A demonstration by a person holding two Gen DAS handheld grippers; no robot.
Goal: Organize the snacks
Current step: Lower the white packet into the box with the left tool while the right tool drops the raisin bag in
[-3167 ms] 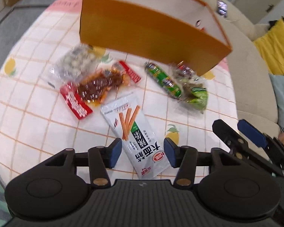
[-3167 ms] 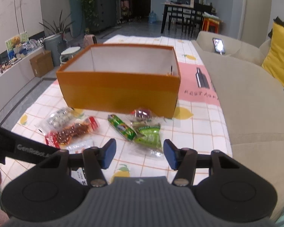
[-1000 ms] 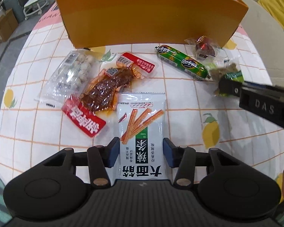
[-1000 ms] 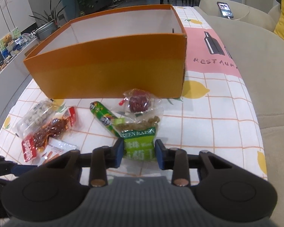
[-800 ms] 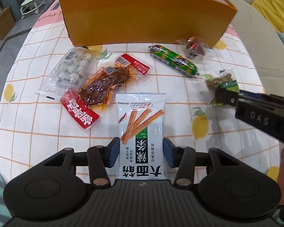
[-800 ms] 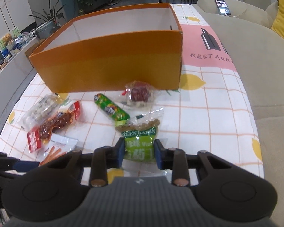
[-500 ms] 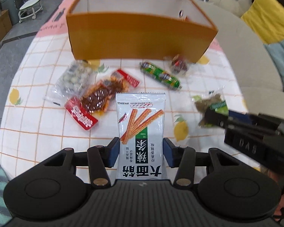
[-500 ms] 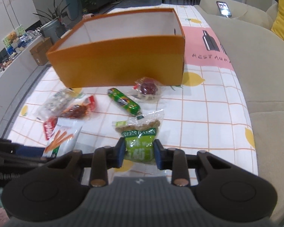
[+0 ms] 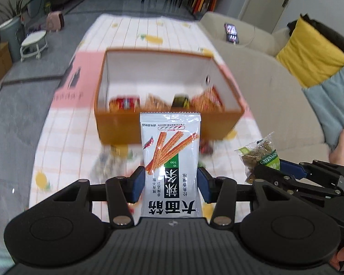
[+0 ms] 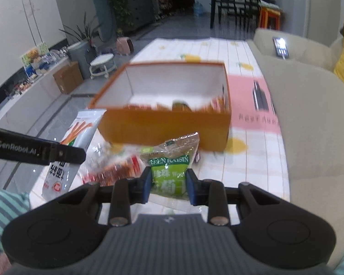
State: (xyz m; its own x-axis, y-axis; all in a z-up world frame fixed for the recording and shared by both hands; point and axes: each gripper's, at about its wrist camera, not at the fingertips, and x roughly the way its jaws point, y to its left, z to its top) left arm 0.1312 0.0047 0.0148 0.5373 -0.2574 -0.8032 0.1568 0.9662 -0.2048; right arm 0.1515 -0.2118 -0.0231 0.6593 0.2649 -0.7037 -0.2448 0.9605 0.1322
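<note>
A beige sofa (image 10: 309,105) flanks the table's right side; a yellow cushion (image 9: 309,55) leans on it. Beyond the sofa stand dark dining chairs (image 10: 236,6); grey floor (image 9: 18,96) lies opposite.

Open-topped orange box (image 9: 117,123), far half free

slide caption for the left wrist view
Left hand-held gripper holding a white spicy-stick snack packet before an open orange cardboard box.

The right claw (image 10: 168,184) is clamped on a green raisin packet (image 10: 170,167), holding it above the counter (image 10: 247,167) in front of the open orange box (image 10: 162,123). At left, the left claw (image 10: 80,154) grips a white spicy-stick packet (image 10: 76,137). Blurred red snack packets (image 10: 112,167) lie below.
</note>
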